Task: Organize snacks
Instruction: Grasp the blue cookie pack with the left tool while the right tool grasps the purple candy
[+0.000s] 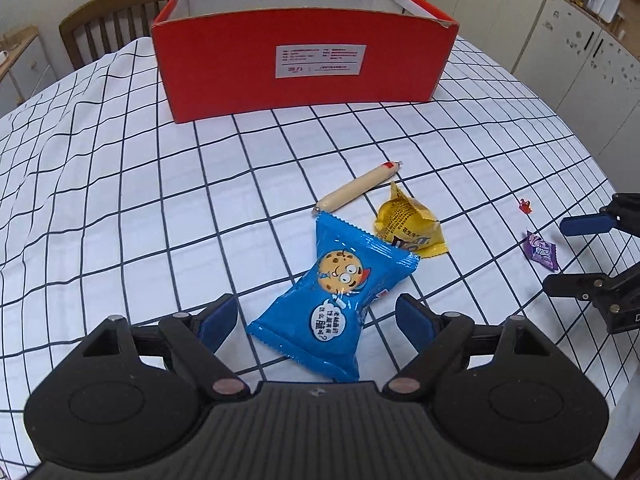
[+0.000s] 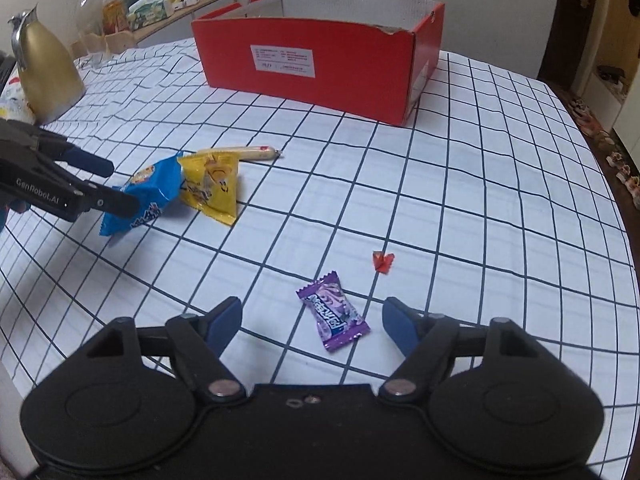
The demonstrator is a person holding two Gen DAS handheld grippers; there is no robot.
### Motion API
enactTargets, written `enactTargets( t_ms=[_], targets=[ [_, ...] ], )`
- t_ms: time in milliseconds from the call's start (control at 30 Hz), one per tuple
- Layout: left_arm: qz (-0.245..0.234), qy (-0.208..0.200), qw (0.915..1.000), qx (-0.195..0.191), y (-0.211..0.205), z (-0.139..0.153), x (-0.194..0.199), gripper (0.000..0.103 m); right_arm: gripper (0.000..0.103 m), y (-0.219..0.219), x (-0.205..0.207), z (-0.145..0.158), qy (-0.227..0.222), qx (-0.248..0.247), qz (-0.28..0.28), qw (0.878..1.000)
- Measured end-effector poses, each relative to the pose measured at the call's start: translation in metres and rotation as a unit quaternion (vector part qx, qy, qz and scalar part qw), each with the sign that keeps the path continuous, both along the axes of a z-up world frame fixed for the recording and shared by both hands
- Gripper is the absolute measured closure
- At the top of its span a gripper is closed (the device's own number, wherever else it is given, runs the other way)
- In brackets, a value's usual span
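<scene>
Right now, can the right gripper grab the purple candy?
Probably yes. The purple candy lies flat on the tablecloth between the open fingers of the right gripper, neither pad touching it. Nothing lies on it or beside it; the small red wrapper sits apart, farther away.

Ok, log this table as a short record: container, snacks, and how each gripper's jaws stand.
container: red box, open top, far side of checked tablecloth
left gripper: jaws open, either side of blue cookie packet
right gripper: jaws open, either side of purple candy
beside blue packet: yellow packet, sausage stick
loose: small red candy
</scene>
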State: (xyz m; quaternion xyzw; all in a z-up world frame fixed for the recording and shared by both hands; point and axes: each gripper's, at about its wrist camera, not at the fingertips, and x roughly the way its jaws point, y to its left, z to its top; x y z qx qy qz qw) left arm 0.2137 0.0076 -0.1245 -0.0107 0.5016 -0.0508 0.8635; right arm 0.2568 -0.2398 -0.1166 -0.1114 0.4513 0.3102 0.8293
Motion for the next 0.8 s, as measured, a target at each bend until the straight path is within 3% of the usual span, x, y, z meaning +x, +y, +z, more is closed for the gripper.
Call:
enactTargets(
  t_ms=[233, 333, 500, 567, 800],
  targets=[
    [-0.026, -0.002, 0.9996, 0.007, -0.007, -0.002, 0.010, 0.017, 0.045, 0.000, 0.009, -0.007, 0.005, -0.014, 0.019, 1.000],
    [-0.033, 0.005, 0.9994, 0.006, -0.006, -0.005, 0.015, 0.028, 0.049, -0.001, 0.013, -0.010, 0.010, -0.018, 0.022, 1.000],
    [-0.049, 0.011, 0.9987, 0.008, -0.010, -0.006, 0.019, 0.029, 0.054, -0.002, 0.019, -0.011, 0.013, -0.020, 0.026, 0.999],
    [-0.060, 0.016, 0.9981, 0.007, -0.012, -0.006, 0.020, 0.042, 0.054, -0.001, 0.019, -0.011, 0.012, -0.022, 0.030, 0.999],
    [-0.057, 0.022, 0.9981, 0.013, -0.014, -0.008, 0.020, 0.055, 0.070, 0.004, 0.014, -0.011, -0.005, -0.040, 0.038, 0.998]
  ],
)
